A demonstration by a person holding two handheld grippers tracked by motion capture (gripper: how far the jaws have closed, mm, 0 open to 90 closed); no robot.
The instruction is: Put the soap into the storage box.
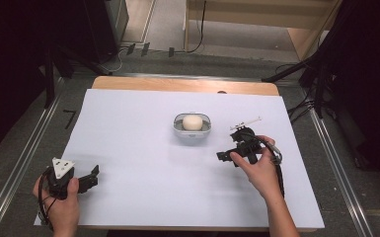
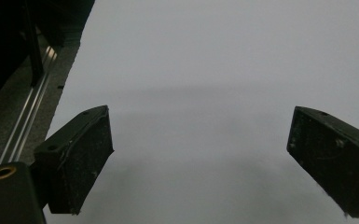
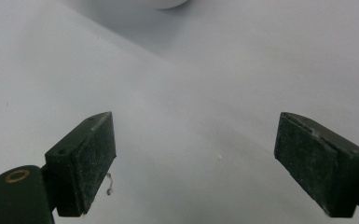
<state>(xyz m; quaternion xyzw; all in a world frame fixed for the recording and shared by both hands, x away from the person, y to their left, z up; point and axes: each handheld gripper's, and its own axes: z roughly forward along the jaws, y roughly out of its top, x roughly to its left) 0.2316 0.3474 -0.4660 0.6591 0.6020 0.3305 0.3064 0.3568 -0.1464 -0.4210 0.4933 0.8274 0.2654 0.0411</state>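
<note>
**Two open grippers on a white sheet, a bowl with a pale ball between and beyond them**

A white sheet [image 1: 143, 163] covers most of the wooden table [image 1: 177, 84]. Near the middle of the sheet, a little toward the far side, stands a small grey bowl [image 1: 192, 132] with rounded corners. Inside it lies a pale, cream-coloured ball [image 1: 192, 122]; what the ball is made of cannot be told.

The left gripper [image 1: 90, 178] is at the near left corner of the sheet, held in the person's left hand [image 1: 61, 202]. The grey three-cornered plate sits on its top. In the left gripper view its two black jaws stand wide apart, with nothing between them, above the bare white sheet [image 2: 205, 93]. The bowl is well apart from this gripper, farther away and to the right.

The right gripper [image 1: 223, 156] is held in the person's right hand [image 1: 259, 170], to the right of the bowl and nearer to the person. Its jaws point to the left. In the right gripper view they are also spread wide and hold nothing; a rounded pale edge, probably the bowl [image 3: 165, 3], shows at the top of that picture. The bowl is near this gripper but not touching it.

Just behind the right gripper, on the sheet, lies a small syringe [image 1: 247, 122], to the right of the bowl.
</note>
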